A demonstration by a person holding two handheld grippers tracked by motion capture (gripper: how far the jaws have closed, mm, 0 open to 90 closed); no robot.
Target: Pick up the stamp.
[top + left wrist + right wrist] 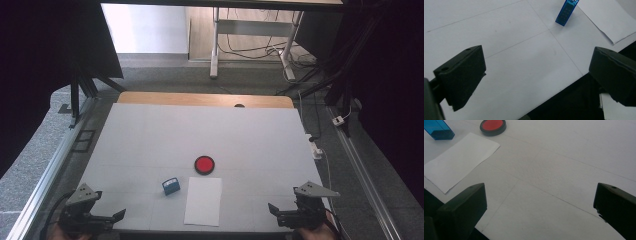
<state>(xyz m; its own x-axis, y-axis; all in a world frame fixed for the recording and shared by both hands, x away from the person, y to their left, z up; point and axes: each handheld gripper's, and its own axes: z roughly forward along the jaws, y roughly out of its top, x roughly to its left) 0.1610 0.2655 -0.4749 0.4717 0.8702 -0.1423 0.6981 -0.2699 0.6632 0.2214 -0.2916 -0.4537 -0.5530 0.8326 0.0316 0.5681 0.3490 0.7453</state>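
Observation:
A white sheet of paper (203, 201) lies near the table's front edge, in the middle. Just left of it stands a small blue box (170, 186), also seen in the left gripper view as a blue box (565, 11) and in the right gripper view as a blue box (438, 130). Beyond the paper sits a round red disc with a black rim (204, 164), the same disc (493, 126) at the top of the right gripper view. My left gripper (116, 218) rests open at the front left corner. My right gripper (273, 212) is open at the front right. Nothing is between either pair of jaws.
The white table top (200, 135) has a wooden strip along its far edge. Aluminium rails (45, 175) run along both sides. Beyond the table are a desk frame and loose cables (260, 50) on the floor. Dark curtains hang at left and right.

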